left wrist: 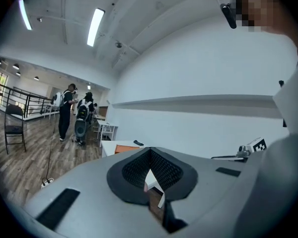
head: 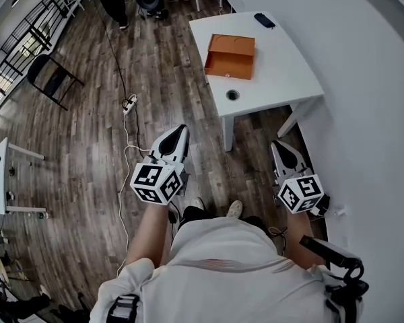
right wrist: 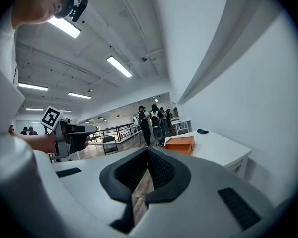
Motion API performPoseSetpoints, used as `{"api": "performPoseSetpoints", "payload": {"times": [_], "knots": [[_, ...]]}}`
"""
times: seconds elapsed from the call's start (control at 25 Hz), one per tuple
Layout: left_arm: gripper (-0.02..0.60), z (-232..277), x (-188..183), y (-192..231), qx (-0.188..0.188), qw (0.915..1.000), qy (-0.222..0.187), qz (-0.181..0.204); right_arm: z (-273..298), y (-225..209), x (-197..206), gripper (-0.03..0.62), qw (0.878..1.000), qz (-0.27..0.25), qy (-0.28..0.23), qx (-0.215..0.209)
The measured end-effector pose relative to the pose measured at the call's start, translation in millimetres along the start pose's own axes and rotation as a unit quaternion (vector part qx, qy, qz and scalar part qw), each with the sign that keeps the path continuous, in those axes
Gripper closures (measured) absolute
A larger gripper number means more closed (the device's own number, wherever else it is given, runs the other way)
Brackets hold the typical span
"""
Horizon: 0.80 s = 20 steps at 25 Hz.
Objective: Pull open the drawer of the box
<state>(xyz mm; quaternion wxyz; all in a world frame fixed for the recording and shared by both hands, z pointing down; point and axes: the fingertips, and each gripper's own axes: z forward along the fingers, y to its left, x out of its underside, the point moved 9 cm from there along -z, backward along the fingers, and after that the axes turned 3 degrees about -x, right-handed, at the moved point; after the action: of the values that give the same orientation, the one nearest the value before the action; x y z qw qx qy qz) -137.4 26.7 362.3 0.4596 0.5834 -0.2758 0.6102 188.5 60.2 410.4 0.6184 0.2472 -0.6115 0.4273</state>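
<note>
The box [head: 229,55], a single orange one, lies on the one white counter [head: 283,73], well ahead of both grippers and touched by neither. From here I cannot tell how its drawer stands.

Nearest, close to the person's body, two grippers are held over the wooden floor [head: 87,147]. Each carries one cube with square markers. The left gripper [head: 180,133] has its jaws pressed together with nothing between them. The right gripper [head: 277,147] is likewise pressed together and empty. Both point toward the counter.

Further out on the floor lies one white power strip [head: 129,104] on a cable. Off to the left stands one black chair [head: 50,76].

On the counter, one round hole [head: 233,94] sits near the front edge, with the box just beyond it. One small dark thing [head: 264,20] lies at the far end, apart from the box.

Beyond the counter, two people with backpacks [left wrist: 74,113] stand beside more white furniture.
</note>
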Motion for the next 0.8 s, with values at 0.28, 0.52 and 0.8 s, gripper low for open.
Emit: {"api": "performPoseSetpoints", "payload": {"times": [0.28, 0.52, 0.8], "knots": [[0.571, -3.1, -12.0, 6.1, 0.027, 0.9995, -0.012, 0.012, -3.2, 18.8, -0.2, 0.591, 1.0, 0.004, -0.014, 0.022], [0.571, -8.5, -21.7, 35.1, 0.038, 0.9987, -0.03, 0.013, 15.4, 45.7, -14.9, 0.591, 0.999, -0.019, -0.014, 0.033], [0.571, -15.7, -22.2, 63.1, 0.052, 0.9981, -0.03, 0.012, 34.5, 72.8, -27.0, 0.591, 0.998, -0.042, -0.017, 0.048]]}}
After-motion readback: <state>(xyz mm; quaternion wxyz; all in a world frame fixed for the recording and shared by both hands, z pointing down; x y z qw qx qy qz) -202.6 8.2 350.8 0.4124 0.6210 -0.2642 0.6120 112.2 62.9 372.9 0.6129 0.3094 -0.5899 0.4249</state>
